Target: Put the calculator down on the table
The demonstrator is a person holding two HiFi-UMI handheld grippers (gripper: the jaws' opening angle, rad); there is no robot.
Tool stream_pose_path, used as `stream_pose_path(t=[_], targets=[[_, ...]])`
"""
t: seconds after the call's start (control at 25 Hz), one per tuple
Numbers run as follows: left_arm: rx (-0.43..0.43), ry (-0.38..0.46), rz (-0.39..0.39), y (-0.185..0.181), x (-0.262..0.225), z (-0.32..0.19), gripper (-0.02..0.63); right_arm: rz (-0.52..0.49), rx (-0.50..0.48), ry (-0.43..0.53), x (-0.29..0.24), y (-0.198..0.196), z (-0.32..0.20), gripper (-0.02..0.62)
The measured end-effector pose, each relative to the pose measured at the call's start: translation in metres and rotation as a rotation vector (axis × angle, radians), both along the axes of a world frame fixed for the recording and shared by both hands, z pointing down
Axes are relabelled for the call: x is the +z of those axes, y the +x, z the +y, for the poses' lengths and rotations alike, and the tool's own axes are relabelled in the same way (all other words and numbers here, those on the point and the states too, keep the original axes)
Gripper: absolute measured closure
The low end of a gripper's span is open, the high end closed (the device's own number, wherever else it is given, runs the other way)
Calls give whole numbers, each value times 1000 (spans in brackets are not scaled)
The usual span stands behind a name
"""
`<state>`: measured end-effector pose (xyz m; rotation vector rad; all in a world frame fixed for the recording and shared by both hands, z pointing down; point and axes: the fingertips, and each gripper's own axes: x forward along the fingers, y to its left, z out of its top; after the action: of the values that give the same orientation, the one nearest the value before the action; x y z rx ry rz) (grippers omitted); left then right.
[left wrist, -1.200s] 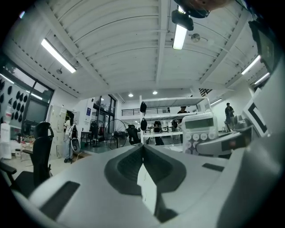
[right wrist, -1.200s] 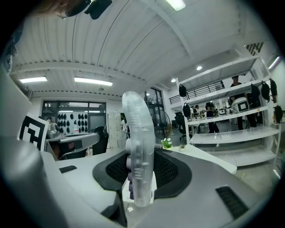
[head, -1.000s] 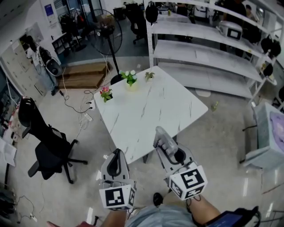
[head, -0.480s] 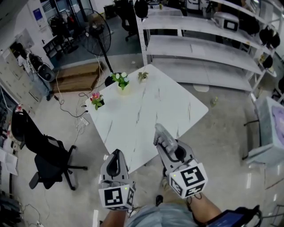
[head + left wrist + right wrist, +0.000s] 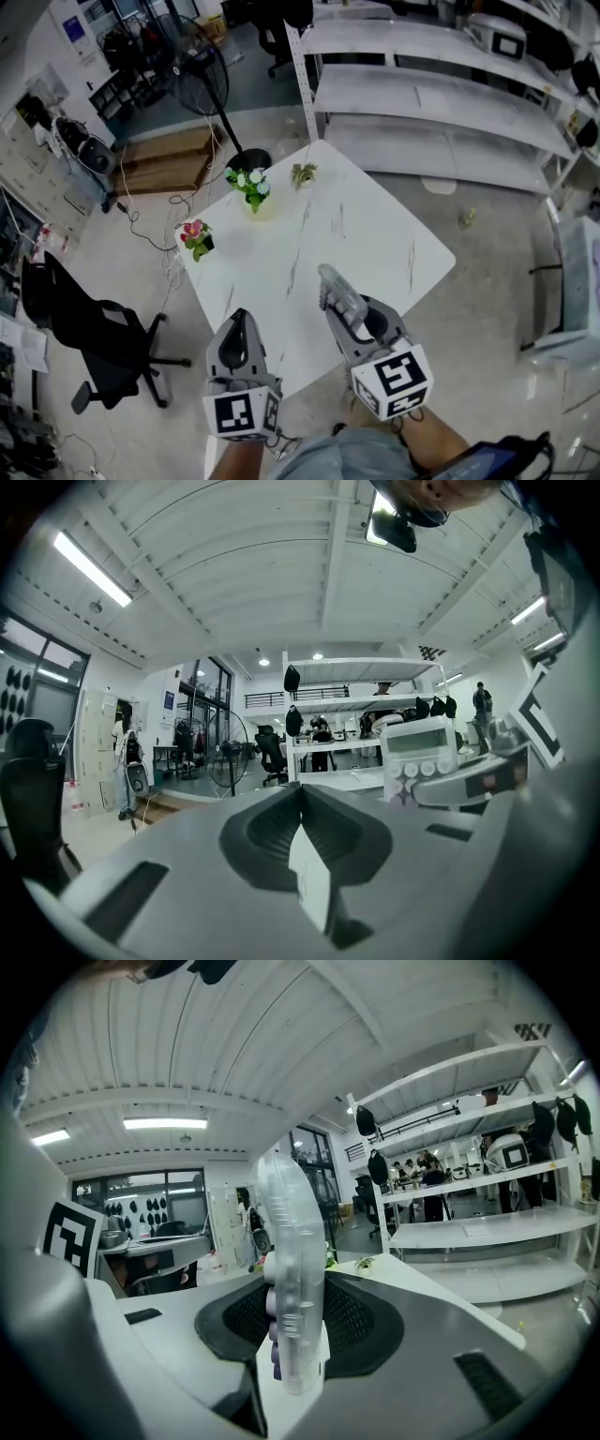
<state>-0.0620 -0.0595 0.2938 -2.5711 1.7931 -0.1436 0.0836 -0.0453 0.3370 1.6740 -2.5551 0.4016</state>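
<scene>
Right tongs clenched on calculator, held edge-up above near edge of tabletop. Left tongs closed, empty. Advise: bring over tabletop, lower flat, then release. Height unclear.

Jaws together on left gripper, right gripper clamped

The translucent plastic calculator is smooth. The white, grey-veined marble-look worktop is smooth and slightly glossy.
</scene>
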Motion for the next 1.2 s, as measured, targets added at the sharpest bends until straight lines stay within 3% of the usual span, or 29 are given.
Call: stream_pose_path(t=[0.48,0.76,1.2], targets=[[-87,31,-45,20,-21,-80,598,-27,-99,38,-15,15,-95,451],[-153,87,-57,1,-37,-99,598,-1,-164,58,-30,1,-121,449],[-194,66,-10,-35,-19,-116,598,54,-224,27,-18,-42,-144,449]])
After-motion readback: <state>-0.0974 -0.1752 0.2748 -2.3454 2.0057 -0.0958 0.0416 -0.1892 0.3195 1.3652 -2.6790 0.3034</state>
